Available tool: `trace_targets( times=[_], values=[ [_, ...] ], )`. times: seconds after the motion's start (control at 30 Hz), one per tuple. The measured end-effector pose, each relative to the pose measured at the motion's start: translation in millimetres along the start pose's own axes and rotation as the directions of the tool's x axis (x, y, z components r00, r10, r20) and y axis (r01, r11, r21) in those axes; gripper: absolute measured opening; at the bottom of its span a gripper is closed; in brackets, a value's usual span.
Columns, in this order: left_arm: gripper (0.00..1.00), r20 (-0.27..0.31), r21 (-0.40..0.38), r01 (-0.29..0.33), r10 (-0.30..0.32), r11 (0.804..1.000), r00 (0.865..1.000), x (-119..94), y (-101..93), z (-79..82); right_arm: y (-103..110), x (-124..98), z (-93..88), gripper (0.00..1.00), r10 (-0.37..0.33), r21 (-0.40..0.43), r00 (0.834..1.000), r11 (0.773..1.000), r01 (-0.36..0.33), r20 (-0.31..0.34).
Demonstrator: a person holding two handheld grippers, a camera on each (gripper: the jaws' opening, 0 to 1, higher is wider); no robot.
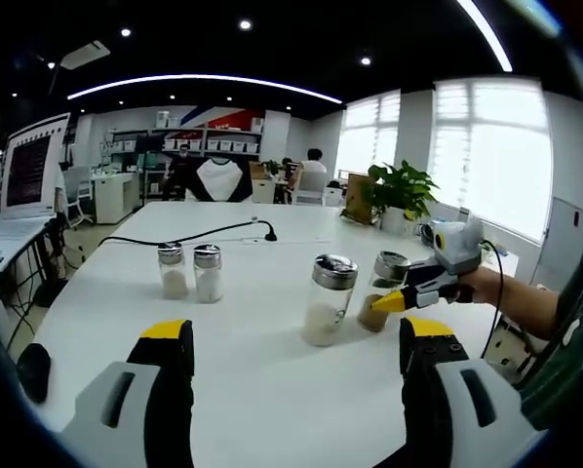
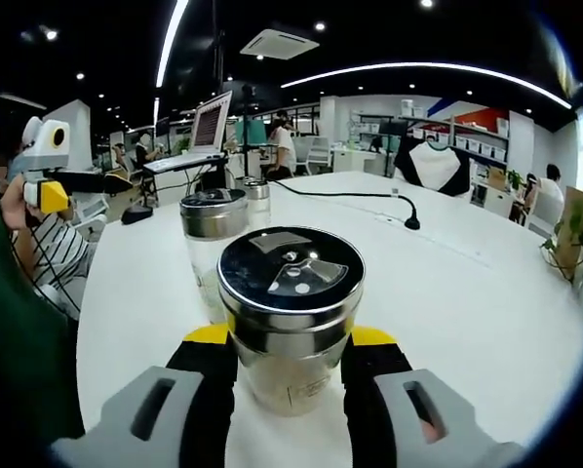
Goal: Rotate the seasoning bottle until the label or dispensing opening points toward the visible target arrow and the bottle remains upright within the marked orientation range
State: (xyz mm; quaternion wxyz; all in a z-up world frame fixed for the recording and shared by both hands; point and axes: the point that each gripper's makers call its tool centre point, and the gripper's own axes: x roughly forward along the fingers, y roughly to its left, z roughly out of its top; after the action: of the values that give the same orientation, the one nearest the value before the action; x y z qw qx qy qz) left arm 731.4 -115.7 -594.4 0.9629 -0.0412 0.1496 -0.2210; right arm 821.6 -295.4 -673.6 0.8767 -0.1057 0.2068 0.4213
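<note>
Your right hand-held gripper [image 2: 290, 363] is clamped on the glass seasoning bottle with the shiny metal shaker lid [image 2: 291, 322], yellow-tipped jaws pressing either side of the glass just under the lid. The bottle stands upright on the white tabletop [image 2: 467, 292], pale contents inside, a small printed label low on the glass facing the camera. In the left gripper view, this same bottle [image 1: 381, 292] sits at the right end of the row, with your right hand-held gripper [image 1: 408, 298] coming in from the right.

Just behind it stands a second, taller glass bottle with a metal lid [image 2: 212, 244]; in the left gripper view that one [image 1: 329, 300] is close beside the held bottle. Two small glass shakers [image 1: 191, 272] stand well apart to the left.

Your left hand-held gripper [image 1: 296, 351] hangs wide above bare tabletop, holding nothing.

Step in hand, as I judge it: grasp made, rotation about to run. No target arrow is discernible here. The next move calls for a level twist about the bottle's vertical axis, base flat on the tabletop, watching the neighbouring bottle.
</note>
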Motion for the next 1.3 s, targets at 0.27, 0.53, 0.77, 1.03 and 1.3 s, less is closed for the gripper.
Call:
trace_targets(
  times=[0.27,0.53,0.77,1.03,1.3],
  values=[
    [0.92,-0.004,0.006,0.008,-0.008,1.0,1.0,0,-2.5,-0.7,-3,0,-1.2,0.41,-0.037,0.038,0.999,0.999,0.038,-0.008],
    [0.92,-0.008,0.0,0.011,-0.011,1.0,1.0,1,-3.9,-1.7,-5,1,-1.4,0.41,-0.07,0.055,0.998,0.996,0.071,-0.006],
    [0.92,-0.011,0.001,0.029,-0.029,1.0,1.0,4,-8.0,-1.2,-5,1,-1.1,0.41,-0.107,0.078,0.994,0.991,0.107,-0.009],
    [0.92,-0.023,0.015,0.042,-0.041,0.999,0.999,5,-10.7,-4.4,-5,0,-2.1,0.41,-0.151,0.097,0.988,0.984,0.153,-0.021],
    [0.92,-0.035,0.026,0.057,-0.056,0.998,0.998,7,-13.1,-7.0,-4,0,-2.6,0.41,-0.183,0.116,0.983,0.976,0.186,-0.031]
  ],
)
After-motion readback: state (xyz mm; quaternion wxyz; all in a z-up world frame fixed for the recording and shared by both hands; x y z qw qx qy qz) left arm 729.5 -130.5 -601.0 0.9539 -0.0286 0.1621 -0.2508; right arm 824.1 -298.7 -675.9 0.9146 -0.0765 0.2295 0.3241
